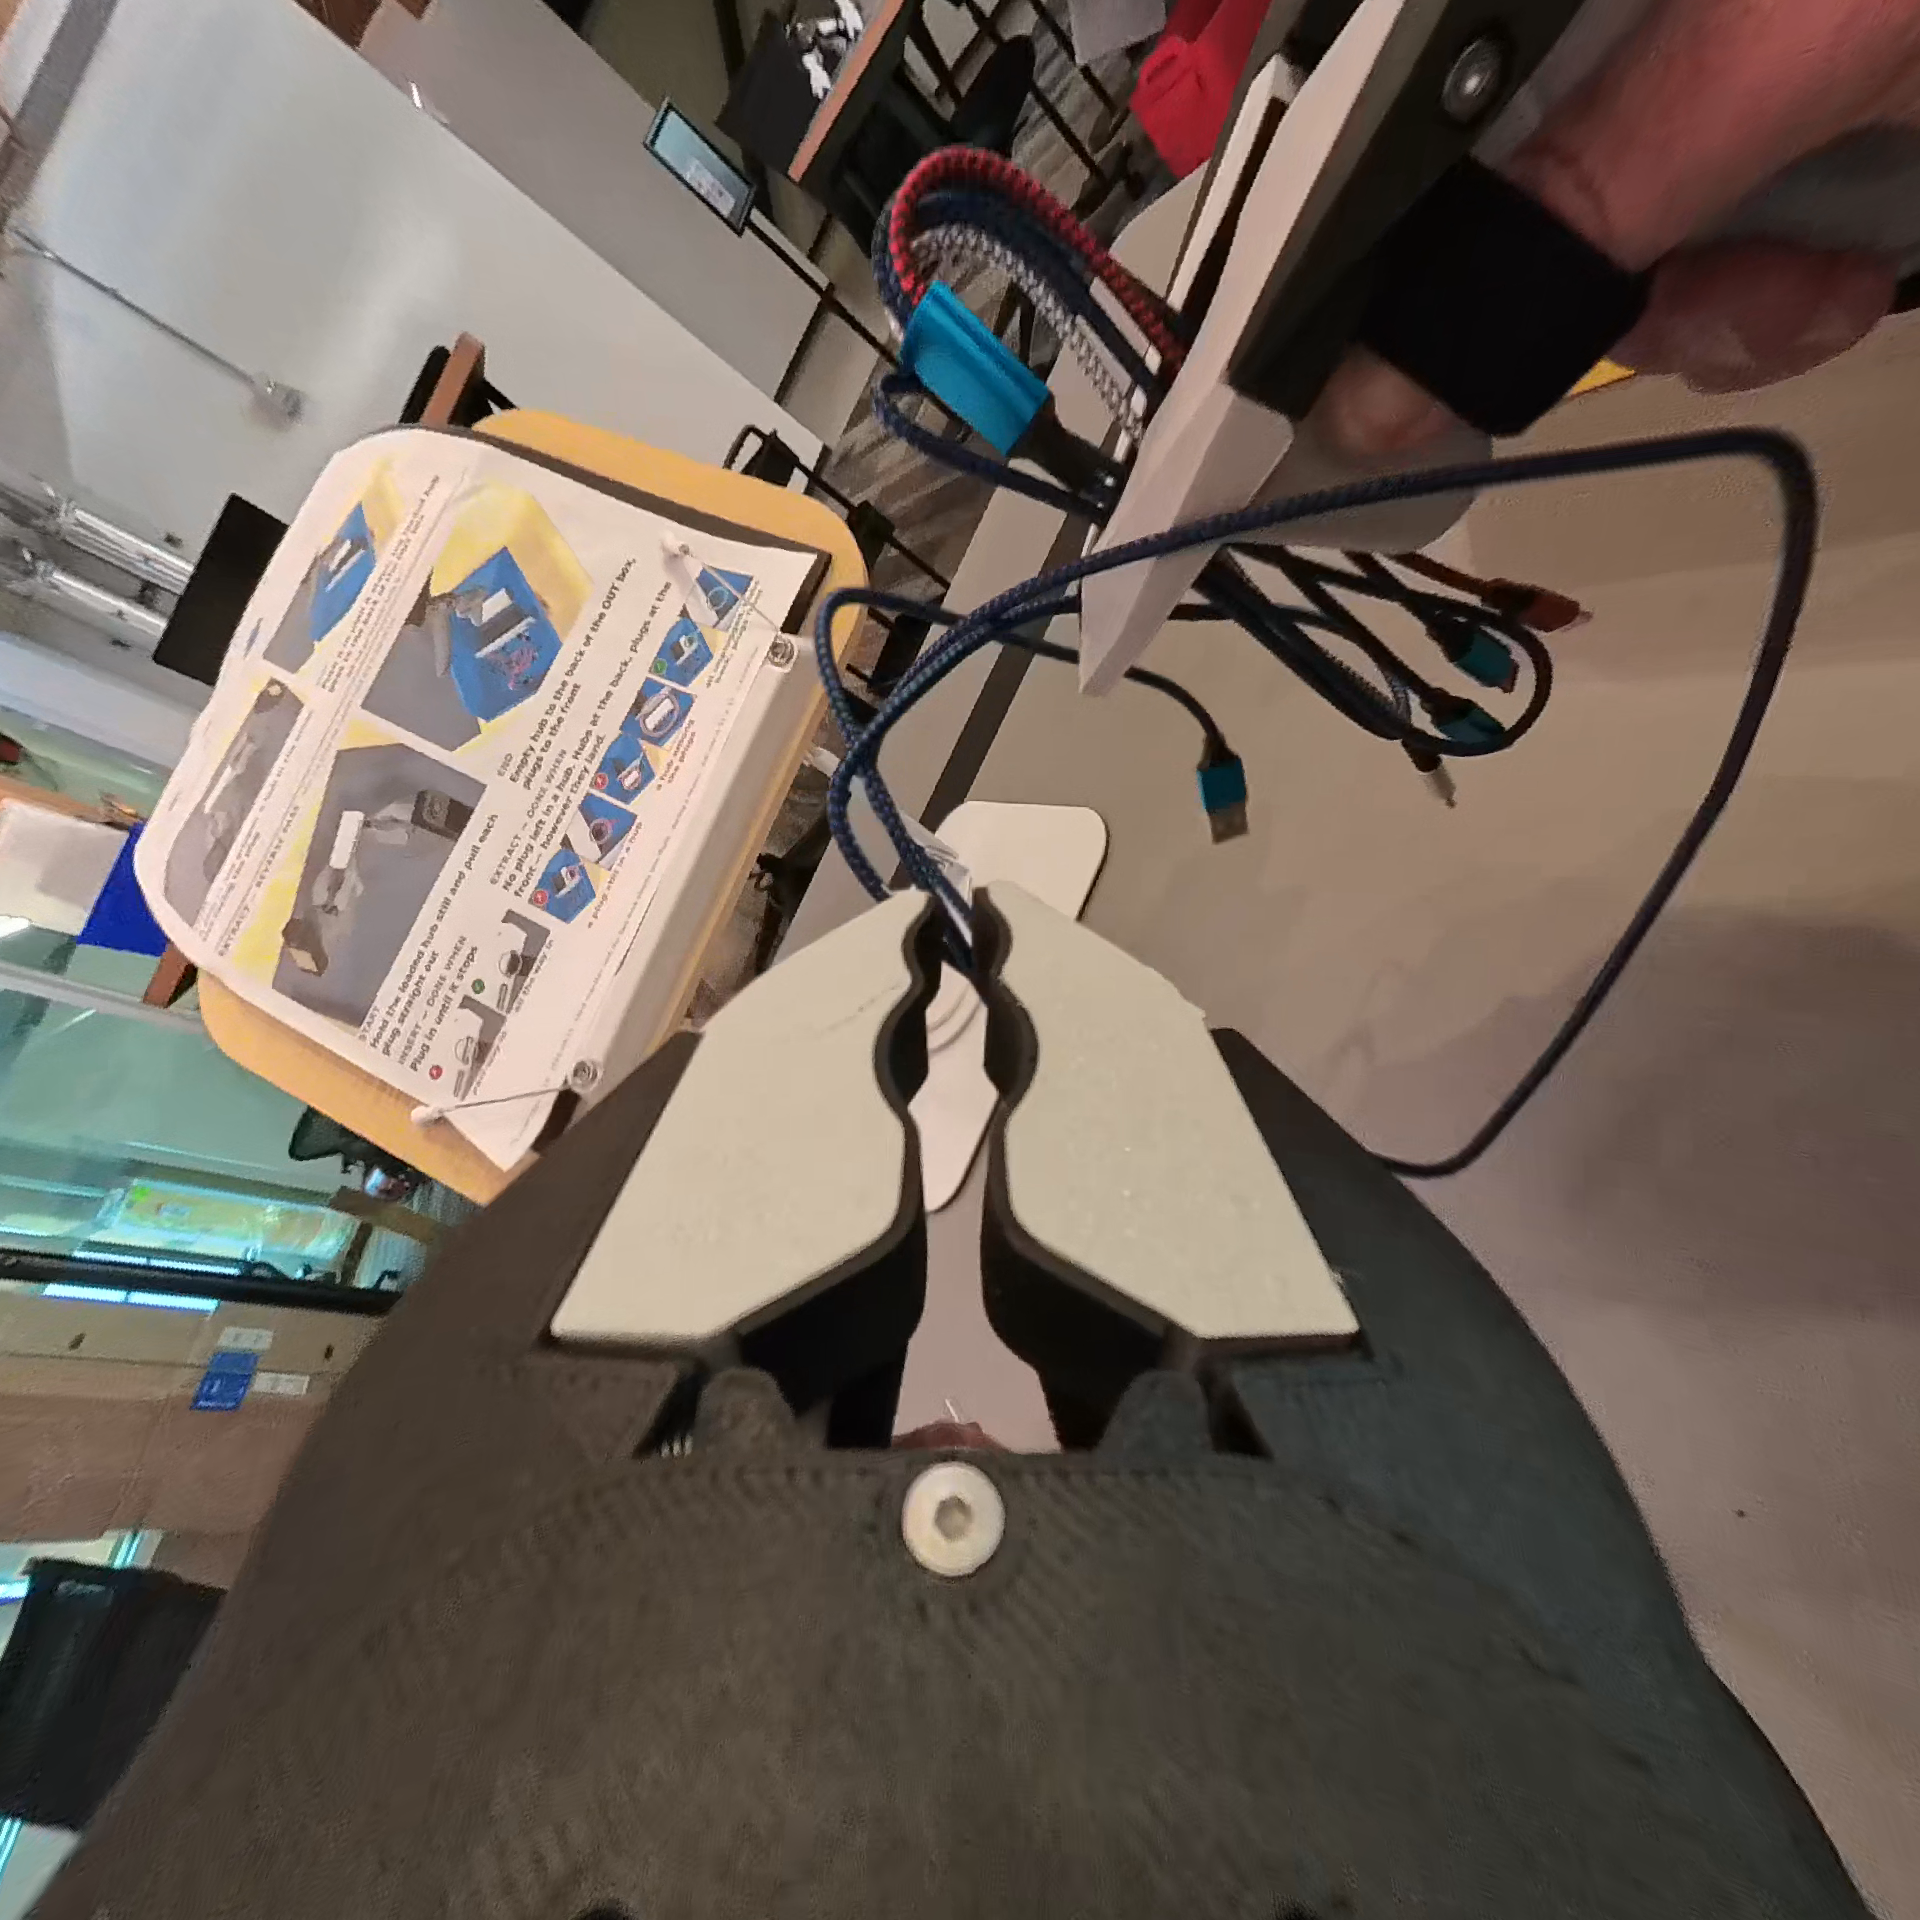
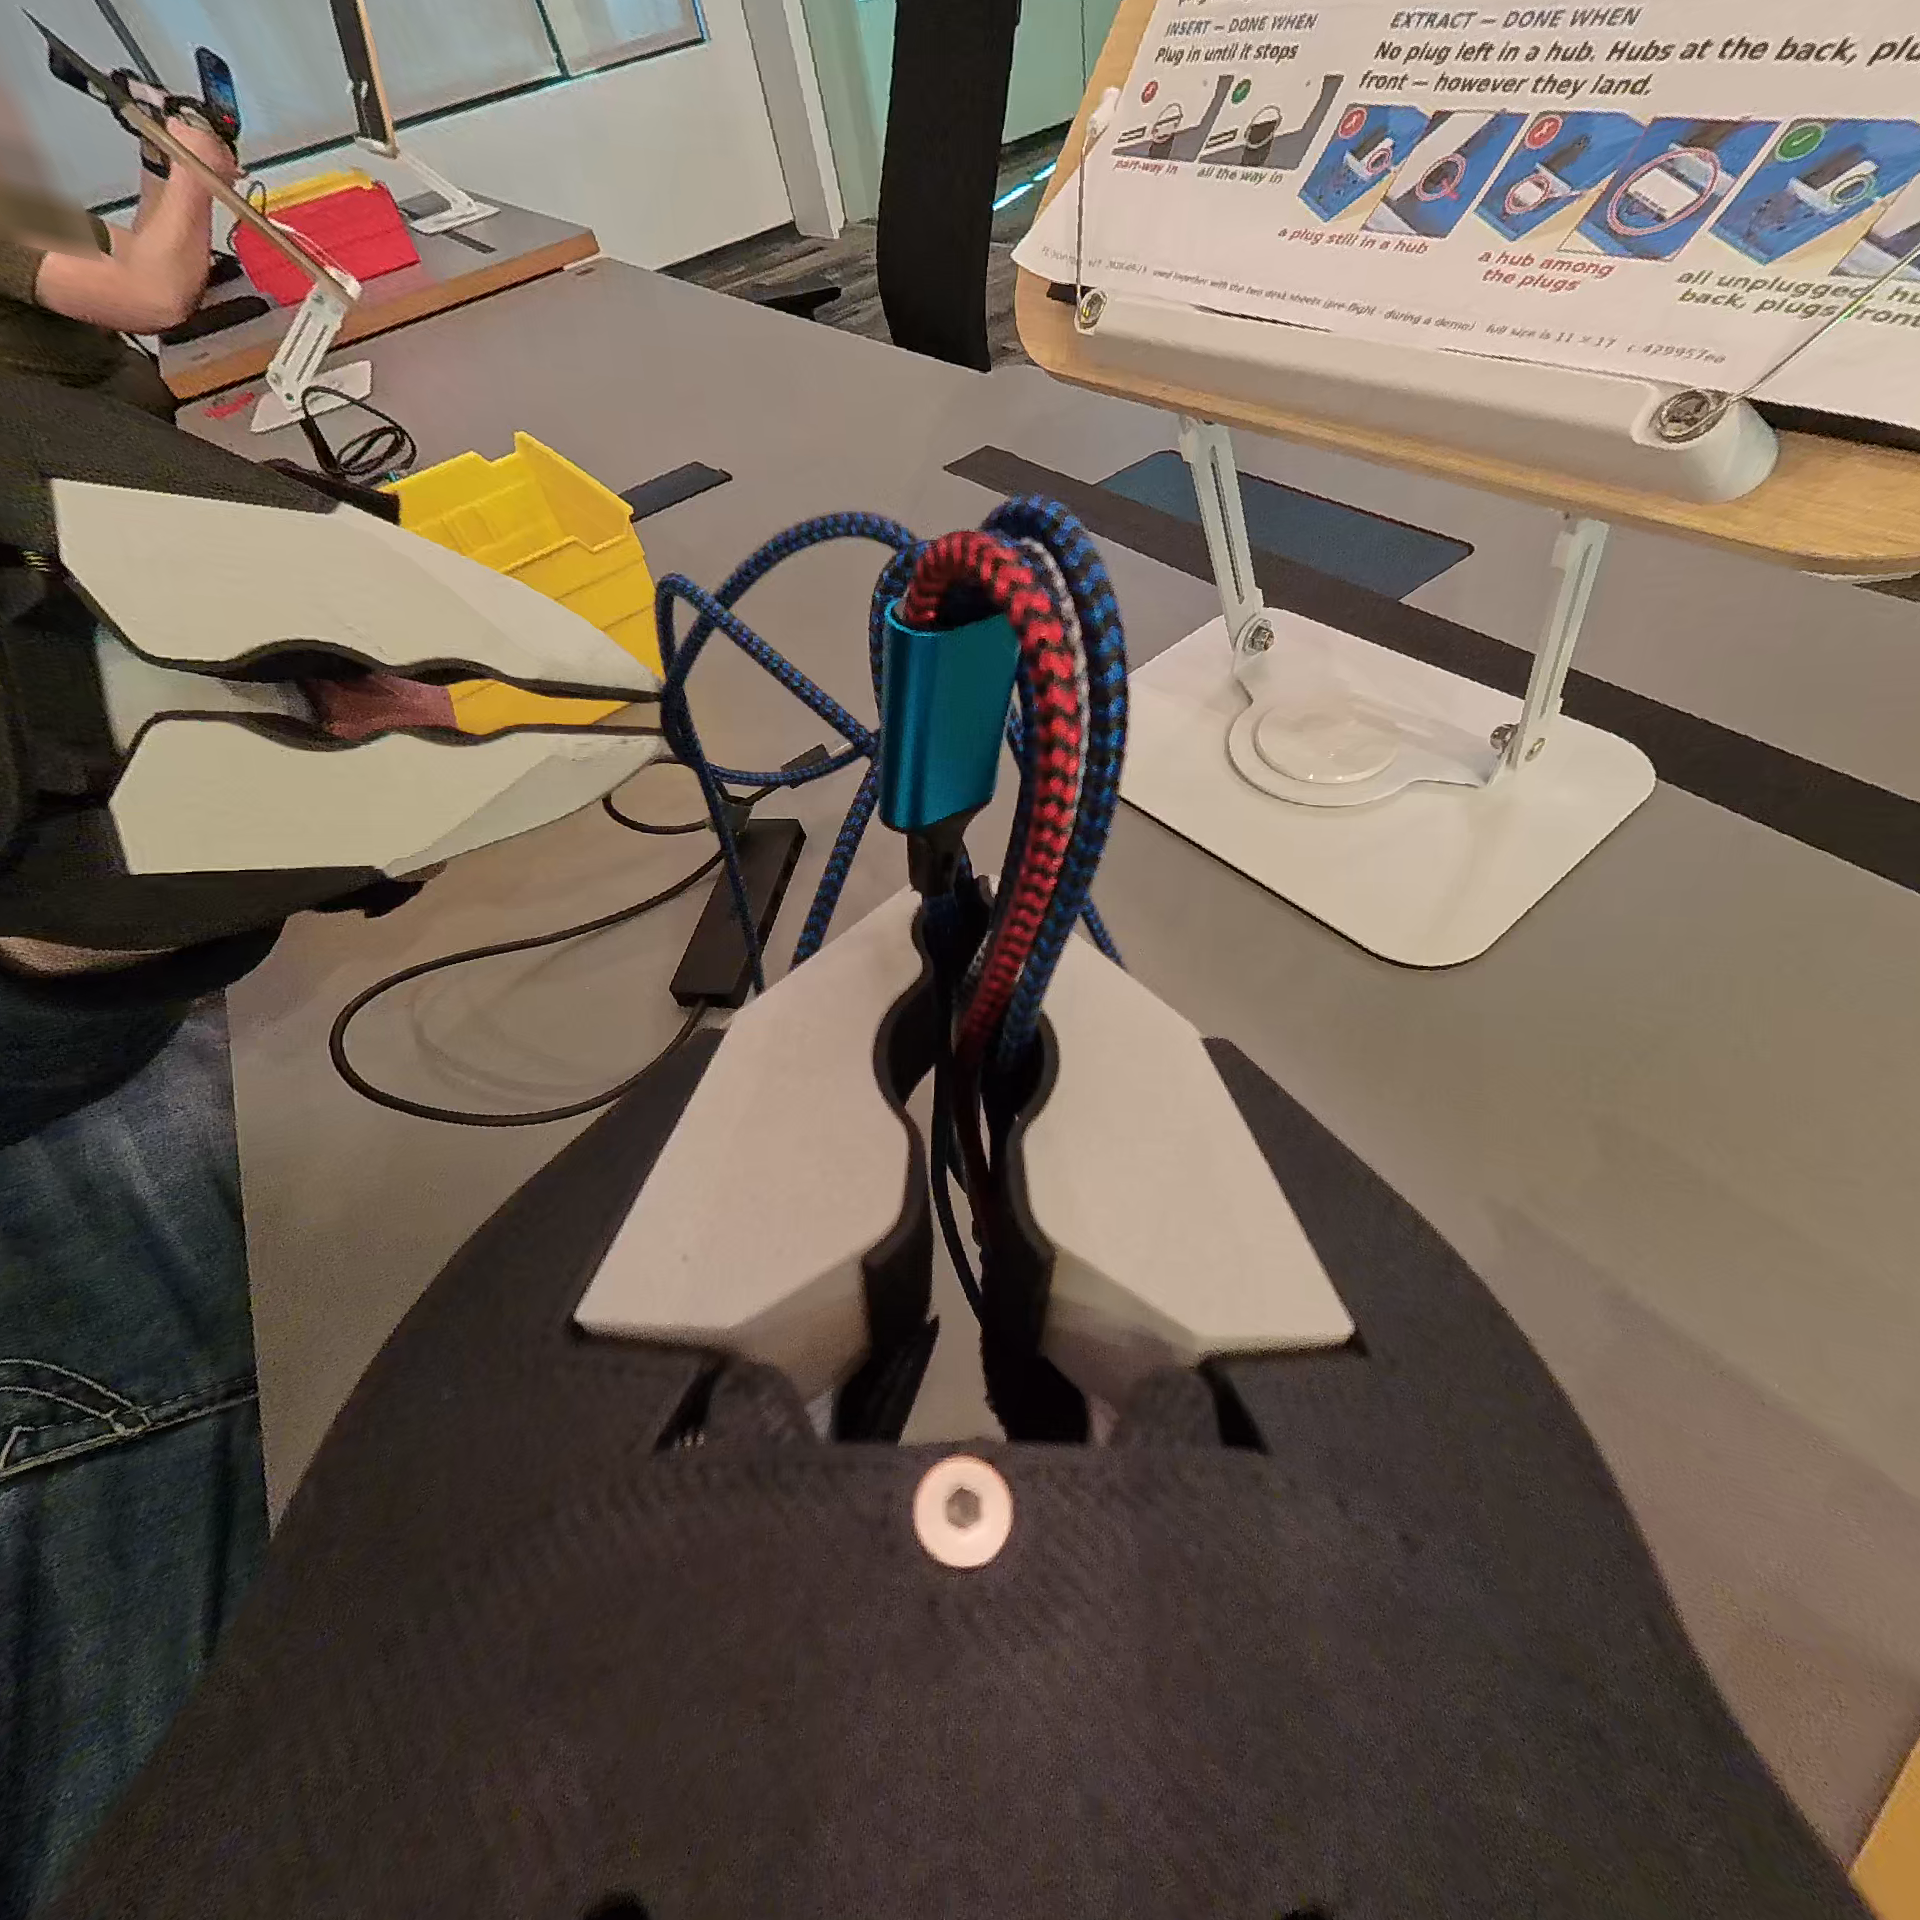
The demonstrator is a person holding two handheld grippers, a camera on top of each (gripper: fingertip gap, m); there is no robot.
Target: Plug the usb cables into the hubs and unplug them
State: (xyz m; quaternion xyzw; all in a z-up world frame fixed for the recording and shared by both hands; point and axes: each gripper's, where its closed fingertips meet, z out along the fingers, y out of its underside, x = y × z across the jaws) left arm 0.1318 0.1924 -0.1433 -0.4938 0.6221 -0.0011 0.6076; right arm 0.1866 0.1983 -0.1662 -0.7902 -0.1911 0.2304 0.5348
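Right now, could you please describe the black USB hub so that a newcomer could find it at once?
On the grey table, look left of the white document stand, towards the yellow bin. The USB hub is the flat black bar lying below that bin. Unlike the braided coloured cables nearby, it is rigid, with a plain black cord.

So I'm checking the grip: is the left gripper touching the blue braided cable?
Touching. The left wrist view shows the left gripper with its jaws pinched shut on the blue braided cable.
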